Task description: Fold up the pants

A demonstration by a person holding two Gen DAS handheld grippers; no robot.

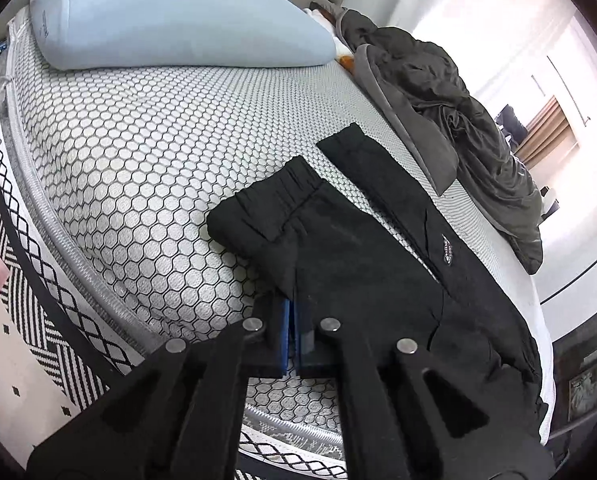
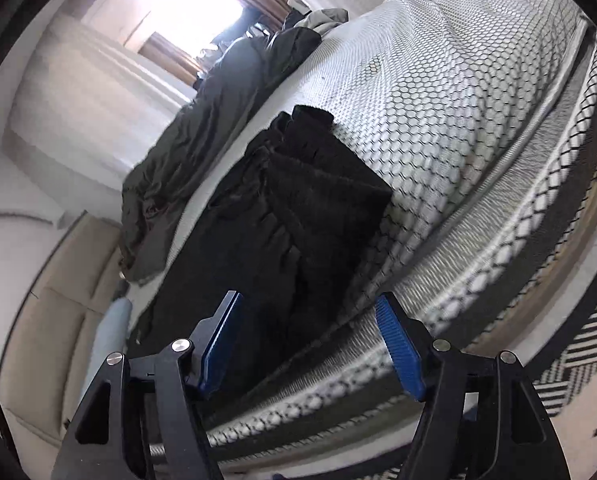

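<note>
Black pants (image 1: 350,232) lie on the honeycomb-patterned mattress (image 1: 138,140), one leg doubled back toward the waist. My left gripper (image 1: 292,308) is shut on the folded edge of the pants near the mattress side. In the right wrist view the same pants (image 2: 282,208) lie in a dark folded heap. My right gripper (image 2: 310,308) is open and empty, hovering just off the mattress edge (image 2: 438,264), its blue pads (image 2: 400,348) apart.
A light blue pillow (image 1: 178,16) lies at the head of the bed. A dark grey jacket or blanket (image 1: 458,120) is heaped along the far side, also in the right wrist view (image 2: 202,132). A black-and-white patterned rug (image 1: 30,300) covers the floor beside the bed.
</note>
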